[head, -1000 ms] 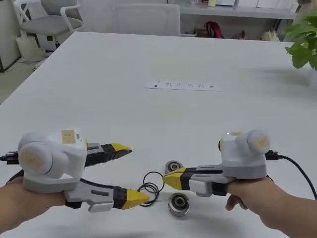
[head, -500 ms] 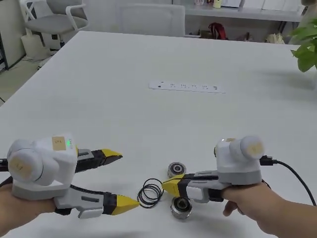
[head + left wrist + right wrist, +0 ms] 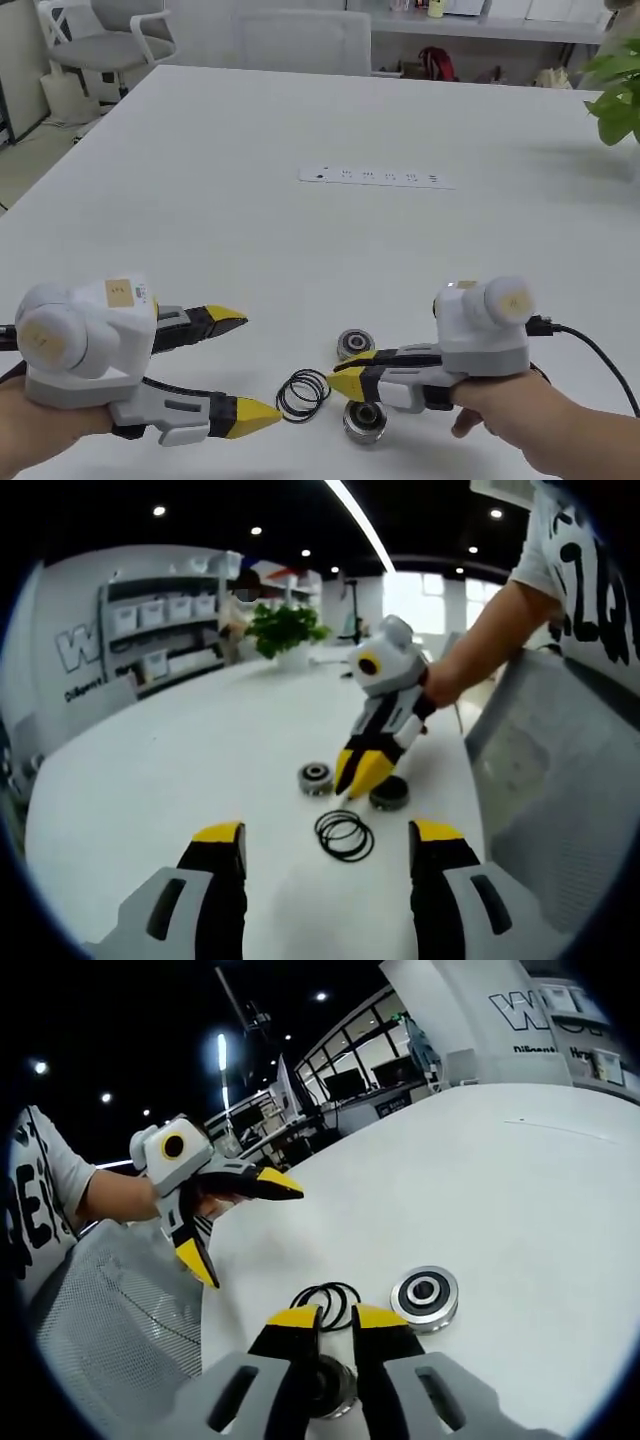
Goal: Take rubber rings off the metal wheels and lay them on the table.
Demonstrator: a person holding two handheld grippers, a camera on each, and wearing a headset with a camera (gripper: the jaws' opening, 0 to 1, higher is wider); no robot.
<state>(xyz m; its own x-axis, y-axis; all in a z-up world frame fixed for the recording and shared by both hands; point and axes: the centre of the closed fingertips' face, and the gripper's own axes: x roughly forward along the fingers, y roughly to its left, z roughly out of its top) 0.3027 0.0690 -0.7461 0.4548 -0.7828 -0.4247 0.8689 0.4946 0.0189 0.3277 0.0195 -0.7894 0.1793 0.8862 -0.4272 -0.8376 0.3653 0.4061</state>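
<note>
As I held both tools low over the white table (image 3: 200, 150), the left gripper (image 3: 240, 365) stood wide, its yellow-tipped jaws well apart and gripping nothing. The right gripper (image 3: 335, 378) was narrow, its jaws drawn almost together with only a slim gap, and I saw nothing caught between the tips. In the head view the rubber rings (image 3: 303, 392) lay flat on the table as a small overlapping pile of black loops, free of both wheels, just at 9 o'clock of the right gripper's tips and at 3 o'clock of the left gripper's. The far wheel (image 3: 354, 343) stood at 1 o'clock of the rings, near them but apart. The near wheel (image 3: 363, 420) sat at 4 o'clock of the rings, partly under the right gripper. Whether either wheel carried a ring I could not tell. In the left gripper view the rings (image 3: 345, 835) lay between my own open jaws, just ahead of them, with the right gripper (image 3: 365, 770) at 12 o'clock beyond. A power strip (image 3: 375, 177) lay well off at 12 o'clock.
</note>
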